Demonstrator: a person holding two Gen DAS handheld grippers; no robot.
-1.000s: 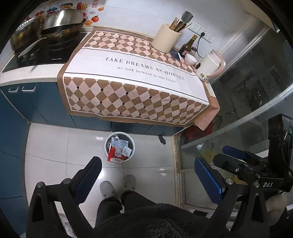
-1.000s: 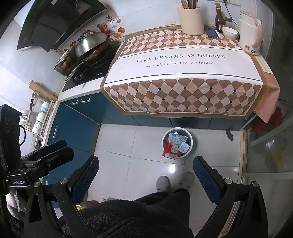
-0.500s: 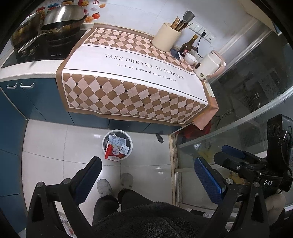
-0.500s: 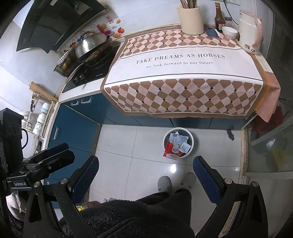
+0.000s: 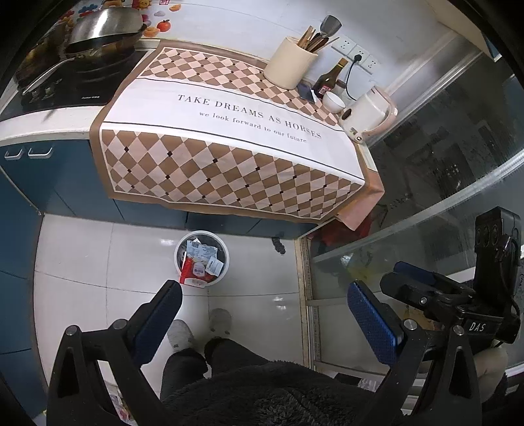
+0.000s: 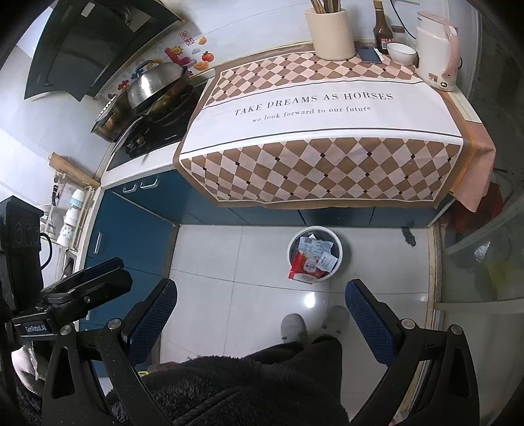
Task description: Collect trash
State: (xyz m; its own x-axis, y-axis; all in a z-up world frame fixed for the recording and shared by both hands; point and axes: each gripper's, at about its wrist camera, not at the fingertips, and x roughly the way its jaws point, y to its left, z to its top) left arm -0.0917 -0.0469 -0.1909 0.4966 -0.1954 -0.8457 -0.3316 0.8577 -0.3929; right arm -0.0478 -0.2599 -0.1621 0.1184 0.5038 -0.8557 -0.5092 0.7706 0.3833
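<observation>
A white round trash bin (image 5: 183,244) stands on the tiled floor below the counter. It holds paper scraps and a red wrapper (image 5: 190,272); it also shows in the right wrist view (image 6: 339,244). My left gripper (image 5: 263,300) is open and empty, held high above the floor, nearer to me than the bin. My right gripper (image 6: 260,300) is open and empty at a similar height. Each gripper's body shows in the other's view: the right gripper (image 5: 439,291) and the left gripper (image 6: 82,288).
A checked cloth (image 5: 229,137) covers the counter (image 6: 321,131), with a utensil pot (image 5: 290,64), bottle (image 5: 330,77), bowl (image 5: 333,101) and kettle (image 5: 366,114) at the back. A wok (image 5: 104,29) sits on the hob. Blue cabinets (image 6: 131,216) are left, a glass door (image 5: 442,196) right. My slippered feet (image 5: 199,327) stand before the bin.
The left wrist view has shifted left and slightly up over the counter. The right wrist view has barely moved. Both grippers stay open and empty.
</observation>
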